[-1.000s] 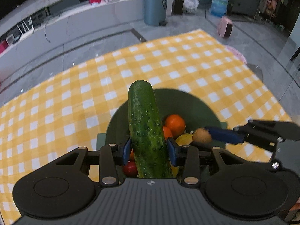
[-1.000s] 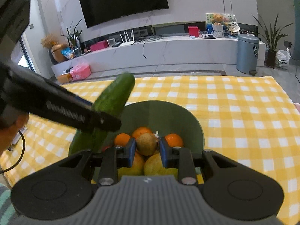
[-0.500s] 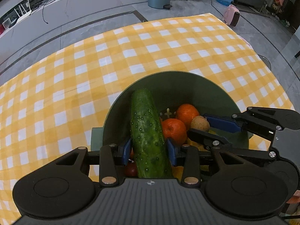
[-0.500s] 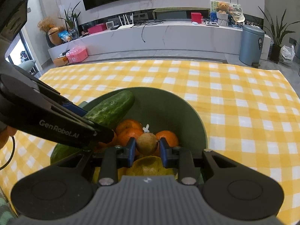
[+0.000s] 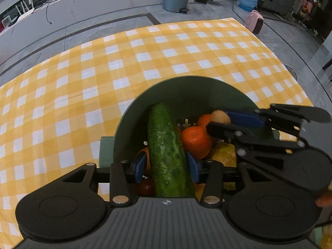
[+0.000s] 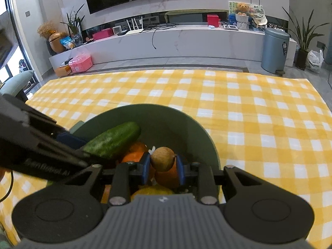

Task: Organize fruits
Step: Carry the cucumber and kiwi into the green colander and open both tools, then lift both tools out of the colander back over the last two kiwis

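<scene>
Opening, left tool (image 5: 167,164) pads clear of cucumber (image 5: 168,145) between them; right tool (image 6: 162,168) clamping brown fruit (image 6: 162,158) over bowl (image 6: 186,122).

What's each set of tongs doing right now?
Left tongs: just been opening, pads off the cucumber between them.
Right tongs: shut on the kiwi.

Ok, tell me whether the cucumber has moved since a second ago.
Yes. The cucumber has come down: its tip stood above the green bowl's far rim against the tablecloth, and now lies inside the bowl.
</scene>
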{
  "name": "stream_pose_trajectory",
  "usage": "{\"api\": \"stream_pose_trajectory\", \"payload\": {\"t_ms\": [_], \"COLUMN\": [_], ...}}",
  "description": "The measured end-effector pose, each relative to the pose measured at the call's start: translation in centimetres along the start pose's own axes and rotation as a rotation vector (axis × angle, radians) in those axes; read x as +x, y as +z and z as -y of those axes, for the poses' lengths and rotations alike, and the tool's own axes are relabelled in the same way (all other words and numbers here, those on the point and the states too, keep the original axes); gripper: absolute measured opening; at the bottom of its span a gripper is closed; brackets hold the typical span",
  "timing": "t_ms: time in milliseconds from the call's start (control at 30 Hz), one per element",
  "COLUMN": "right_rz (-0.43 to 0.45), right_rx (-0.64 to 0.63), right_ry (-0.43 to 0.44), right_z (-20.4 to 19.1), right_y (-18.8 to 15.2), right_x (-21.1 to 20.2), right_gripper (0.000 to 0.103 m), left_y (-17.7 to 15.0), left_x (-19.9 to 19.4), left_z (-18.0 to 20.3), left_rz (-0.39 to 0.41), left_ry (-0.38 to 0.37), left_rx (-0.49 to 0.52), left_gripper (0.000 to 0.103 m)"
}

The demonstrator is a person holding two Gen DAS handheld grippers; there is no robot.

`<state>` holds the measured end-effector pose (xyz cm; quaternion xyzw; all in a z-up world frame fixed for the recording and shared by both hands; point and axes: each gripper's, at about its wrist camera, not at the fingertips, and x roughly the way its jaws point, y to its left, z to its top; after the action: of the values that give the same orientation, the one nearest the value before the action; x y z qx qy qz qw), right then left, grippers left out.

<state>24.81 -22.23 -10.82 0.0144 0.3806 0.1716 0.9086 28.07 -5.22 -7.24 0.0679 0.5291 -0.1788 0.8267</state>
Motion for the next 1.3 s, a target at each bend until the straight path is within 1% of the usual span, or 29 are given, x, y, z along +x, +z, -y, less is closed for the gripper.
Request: {"api": "stream_pose_trajectory", "payload": {"t_ms": [33,67,200,300,500,667,767,867,933,1033,1100,1200,1300], "right_rz": [0.002,0.005,0.006,-0.005,-0.032,-0.027,-0.009,0.024,0.043,0.073,0.097,0.144,0.199], "right_rx": [0.013,0.026,0.068,0.083,0.092,0.097,0.091,0.093,0.1,0.141,0.164,0.177,0.188], "right_ry": [0.005,0.007,0.011,-0.001,-0.002,-0.017,-0.031,-0.038,-0.04,-0.025,-0.014,-0.011,-0.022], "right_z": [0.0,0.2,0.2,-0.2,-0.6,-0.5,-0.7,-0.8,-1.2,-1.7,-2.3,-3.5,-4.8], "right_y": [0.2,0.3,1.0,1.2,1.2,1.5,1.5,1.5,1.2,0.6,0.1,-0.7,-1.5], "right_x": [0.2,0.4,1.3,2.1,3.3,2.9,1.8,-0.1,-1.4,-3.6,-5.1,-7.4,-9.3], "right_gripper": [0.024,0.024,0.024,0.024,0.025,0.025,0.027,0.033,0.033,0.035,0.038,0.042,0.049], "left_y": [0.0,-0.1,-0.5,-0.9,-1.9,-2.5,-3.0,-3.5,-3.9,-4.7,-5.3,-6.4,-7.7], "left_x": [-0.3,-0.6,-2.1,-3.0,-4.4,-5.4,-6.5,-7.9,-9.0,-10.5,-11.4,-12.5,-13.5], "left_z": [-0.1,-0.2,-0.5,-0.8,-1.6,-2.4,-2.7,-2.7,-2.7,-2.9,-3.1,-3.1,-2.9], "left_rz": [0.007,0.017,0.063,0.088,0.116,0.138,0.159,0.19,0.214,0.248,0.263,0.286,0.31], "left_ry": [0.0,0.001,-0.002,0.015,0.048,0.056,0.055,0.056,0.063,0.064,0.069,0.096,0.138], "left_rx": [0.006,0.009,0.019,0.027,0.039,0.028,0.032,0.053,0.057,0.05,0.046,0.061,0.095], "left_gripper": [0.063,0.066,0.068,0.069,0.07,0.07,0.07,0.07,0.07,0.07,0.07,0.07,0.07]}}
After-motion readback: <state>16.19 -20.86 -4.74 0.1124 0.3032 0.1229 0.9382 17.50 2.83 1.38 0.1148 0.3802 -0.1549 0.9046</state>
